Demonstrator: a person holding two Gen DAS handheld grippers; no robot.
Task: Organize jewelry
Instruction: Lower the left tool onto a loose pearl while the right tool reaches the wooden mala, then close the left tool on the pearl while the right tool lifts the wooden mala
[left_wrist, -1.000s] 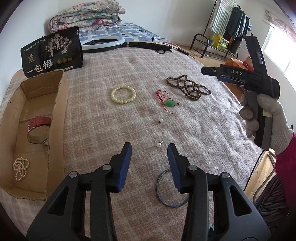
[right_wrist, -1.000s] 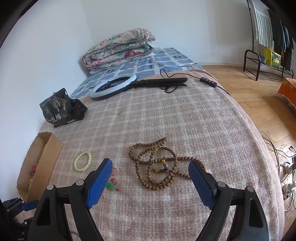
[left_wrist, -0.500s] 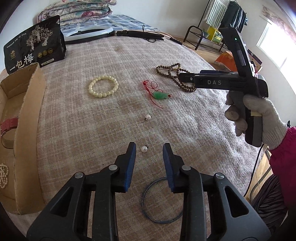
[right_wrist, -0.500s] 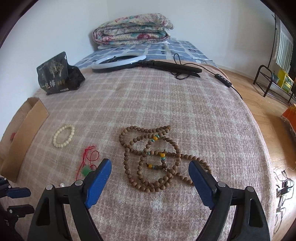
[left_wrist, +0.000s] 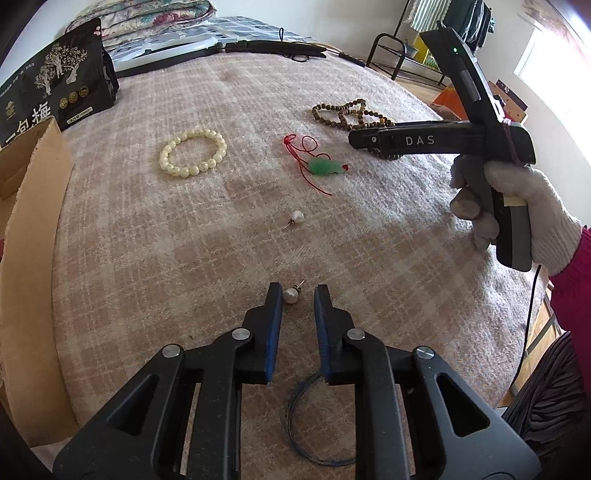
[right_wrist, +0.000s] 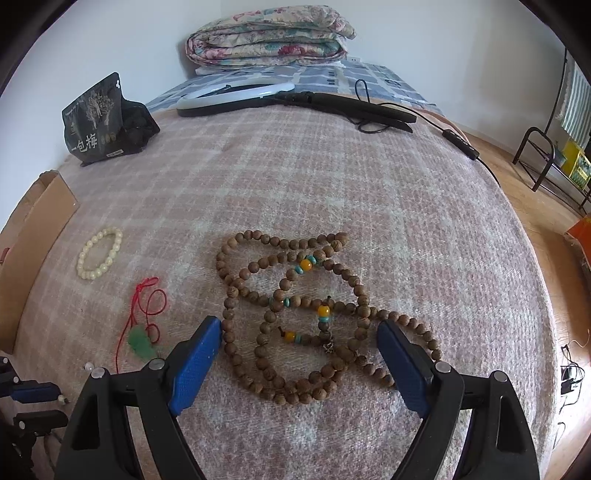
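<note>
Left wrist view: my left gripper (left_wrist: 297, 295) sits parted on the blanket (left_wrist: 184, 240), a pearl earring (left_wrist: 291, 294) between its tips, apparently touching the left one. My right gripper (right_wrist: 299, 332) hangs spread wide over the wooden bead necklace (right_wrist: 291, 314).

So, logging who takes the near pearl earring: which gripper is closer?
Left. The left gripper has the pearl earring between its fingertips; the right gripper is over the wooden bead necklace.

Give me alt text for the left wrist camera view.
The open left tool brackets a pearl earring on a checked blanket. Beyond lie another pearl earring, a jade pendant and a cream bead bracelet.
</note>
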